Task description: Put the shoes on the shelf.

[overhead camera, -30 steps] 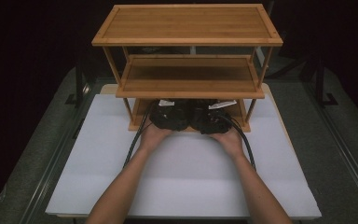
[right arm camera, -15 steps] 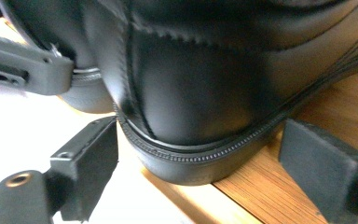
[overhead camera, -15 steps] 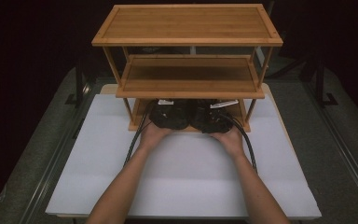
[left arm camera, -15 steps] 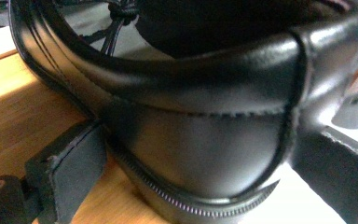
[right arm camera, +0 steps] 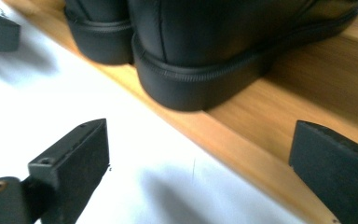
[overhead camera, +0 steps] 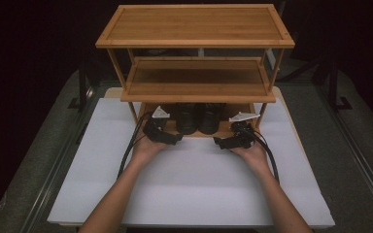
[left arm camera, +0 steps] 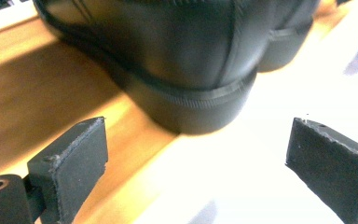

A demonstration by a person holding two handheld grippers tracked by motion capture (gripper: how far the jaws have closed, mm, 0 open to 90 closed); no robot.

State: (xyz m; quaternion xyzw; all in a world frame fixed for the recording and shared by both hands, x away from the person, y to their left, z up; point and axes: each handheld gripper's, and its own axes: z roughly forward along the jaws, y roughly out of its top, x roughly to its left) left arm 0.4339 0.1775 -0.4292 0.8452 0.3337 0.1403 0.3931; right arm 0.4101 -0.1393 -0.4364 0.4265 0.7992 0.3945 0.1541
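Your left gripper [overhead camera: 175,139] sits on the white table top [overhead camera: 189,189], just in front of the bamboo shoe rack [overhead camera: 194,43], at the left of the bottom shelf [overhead camera: 223,129]. Jaws spread wide, nothing between them. In the left gripper view [left arm camera: 196,163] they frame the heel of the left black shoe [left arm camera: 186,60] but stop short of it.

Your right gripper [overhead camera: 219,143] mirrors it at the right side of the shelf, tips pointing inward. Jaws also wide apart and empty; in the right gripper view [right arm camera: 198,168] the heel of the right black shoe [right arm camera: 214,51] stands just beyond them, untouched.

Both shoes stand side by side on the bottom shelf, heels toward you, at the shelf's front edge, between the two grippers. From above, left shoe [overhead camera: 186,118] and right shoe [overhead camera: 210,118] show under the middle shelf [overhead camera: 194,80]. Whether they touch each other is hard to tell.
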